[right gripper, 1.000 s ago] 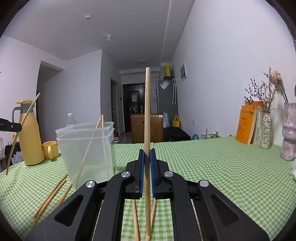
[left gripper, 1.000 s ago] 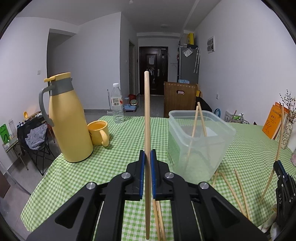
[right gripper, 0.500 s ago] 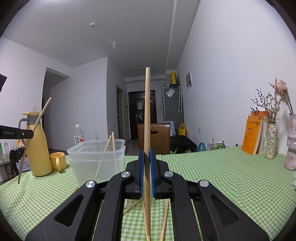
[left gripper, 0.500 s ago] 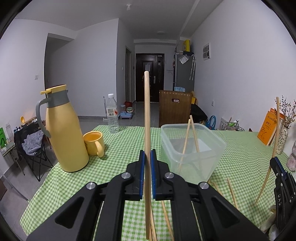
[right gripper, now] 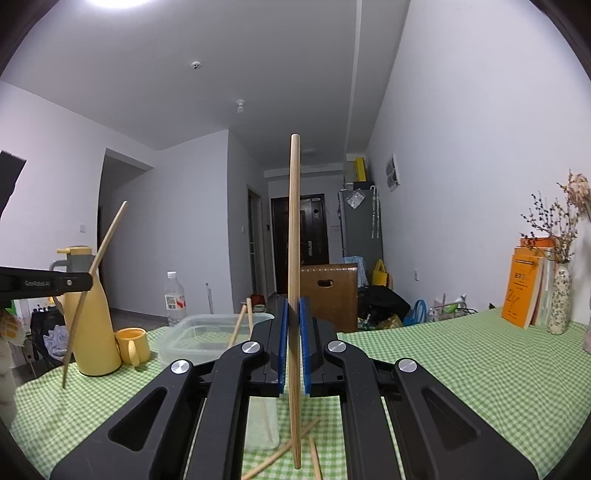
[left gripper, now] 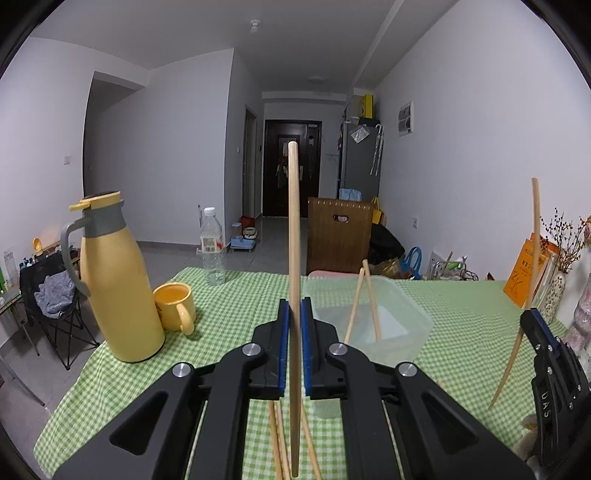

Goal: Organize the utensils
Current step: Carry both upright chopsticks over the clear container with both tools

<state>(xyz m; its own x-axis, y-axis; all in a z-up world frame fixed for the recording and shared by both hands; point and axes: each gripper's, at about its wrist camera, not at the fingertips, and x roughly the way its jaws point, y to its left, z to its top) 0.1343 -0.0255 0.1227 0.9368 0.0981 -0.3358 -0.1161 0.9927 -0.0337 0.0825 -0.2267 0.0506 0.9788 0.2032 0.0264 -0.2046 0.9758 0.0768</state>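
Both grippers sit higher than a second ago. The left gripper (left gripper: pixel 293 347) carries its chopstick (left gripper: pixel 293 258) up, so the tub (left gripper: pixel 402 314) and table (left gripper: pixel 229 314) drop lower in view. The right gripper (right gripper: pixel 293 347) lifts its chopstick (right gripper: pixel 294 258), exposing more ceiling.

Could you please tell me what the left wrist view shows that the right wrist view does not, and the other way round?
Only the left wrist view shows the folding chair with grey cloth and several loose wooden chopsticks bunched on the cloth below the left gripper.

Only the right wrist view shows the ceiling light glare and the speckled vase of dried branches in full.

Both show each gripper shut on an upright wooden chopstick, the clear plastic container holding two chopsticks, the yellow thermos jug, the yellow mug and the green checked tablecloth.
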